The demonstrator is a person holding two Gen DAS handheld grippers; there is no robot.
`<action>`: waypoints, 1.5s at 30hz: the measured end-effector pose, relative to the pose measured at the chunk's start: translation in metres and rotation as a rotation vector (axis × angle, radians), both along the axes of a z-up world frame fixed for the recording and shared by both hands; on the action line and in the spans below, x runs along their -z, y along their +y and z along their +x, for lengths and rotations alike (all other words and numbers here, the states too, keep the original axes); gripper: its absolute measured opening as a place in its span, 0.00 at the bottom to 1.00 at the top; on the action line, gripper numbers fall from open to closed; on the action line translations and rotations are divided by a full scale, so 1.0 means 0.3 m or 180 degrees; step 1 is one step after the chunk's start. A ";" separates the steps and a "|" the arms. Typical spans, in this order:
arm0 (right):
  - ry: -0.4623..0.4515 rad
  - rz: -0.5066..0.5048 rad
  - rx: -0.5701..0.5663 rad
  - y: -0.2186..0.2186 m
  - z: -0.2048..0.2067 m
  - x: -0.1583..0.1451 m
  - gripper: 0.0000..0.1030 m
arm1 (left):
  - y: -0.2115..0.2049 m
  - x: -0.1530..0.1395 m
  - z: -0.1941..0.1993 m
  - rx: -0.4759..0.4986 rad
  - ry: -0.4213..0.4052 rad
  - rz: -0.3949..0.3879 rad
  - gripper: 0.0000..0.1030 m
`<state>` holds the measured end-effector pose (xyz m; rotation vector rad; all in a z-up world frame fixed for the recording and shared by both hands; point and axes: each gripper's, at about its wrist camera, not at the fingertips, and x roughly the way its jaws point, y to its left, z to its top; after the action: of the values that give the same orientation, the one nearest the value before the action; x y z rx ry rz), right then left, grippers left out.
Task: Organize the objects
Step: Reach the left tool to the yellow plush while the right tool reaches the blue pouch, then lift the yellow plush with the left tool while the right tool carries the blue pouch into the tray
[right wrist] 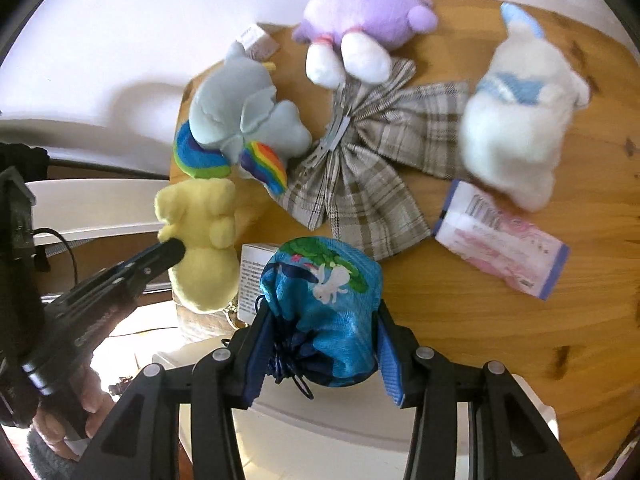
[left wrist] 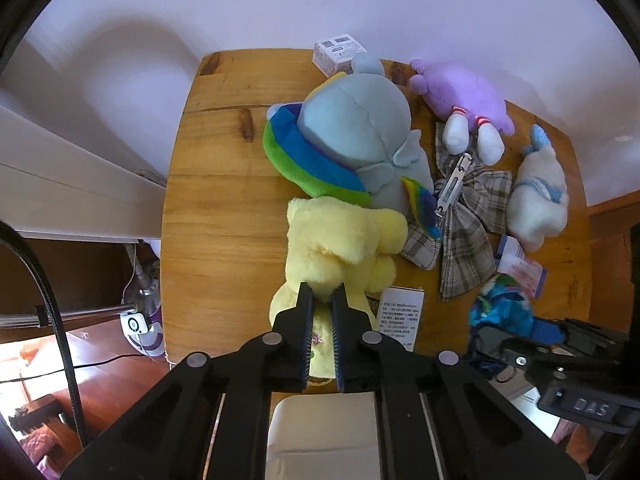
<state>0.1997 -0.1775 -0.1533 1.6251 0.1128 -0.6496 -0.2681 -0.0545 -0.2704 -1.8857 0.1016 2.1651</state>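
Plush yellow soft toy [left wrist: 340, 240] at the wooden surface's [left wrist: 224, 200] near edge is pinched thinly by the left hand-held gripper [left wrist: 322, 300] and could slip. Right hand-held gripper [right wrist: 320, 340] clamps the blue printed drawstring pouch [right wrist: 324, 300]; its slick fabric may slide free.

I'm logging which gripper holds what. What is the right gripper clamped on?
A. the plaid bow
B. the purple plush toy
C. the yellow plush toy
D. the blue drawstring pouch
D: the right gripper has its fingers on both sides of the blue drawstring pouch; the left gripper pinches the yellow plush toy.

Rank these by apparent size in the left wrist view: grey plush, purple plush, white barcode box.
1. grey plush
2. purple plush
3. white barcode box
All sit far back, so the order seems reliable.
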 end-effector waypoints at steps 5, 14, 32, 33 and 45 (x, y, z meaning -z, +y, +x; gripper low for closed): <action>-0.0014 0.0019 0.0119 0.011 -0.034 -0.028 0.46 | -0.008 -0.016 -0.036 0.0120 0.0052 -0.0002 0.06; 0.0013 -0.0003 0.0347 0.103 -0.074 -0.059 0.46 | -0.013 -0.188 0.001 0.0808 0.0425 0.0222 0.04; 0.0191 -0.0604 0.0946 0.358 -0.250 -0.367 0.46 | -0.146 -0.729 0.305 0.1593 0.1199 0.0728 0.03; 0.0247 -0.0649 0.0971 0.396 -0.256 -0.395 0.46 | -0.164 -0.746 0.332 0.1645 0.1196 0.0724 0.03; 0.0653 -0.0550 0.1043 0.687 -0.150 -0.449 0.46 | -0.312 -0.760 0.551 0.2000 0.0976 0.0662 0.03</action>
<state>0.1547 0.0286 -0.0187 1.4186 -0.0610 -1.0494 -0.1028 -0.1482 -0.0423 -1.1838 0.4440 1.9032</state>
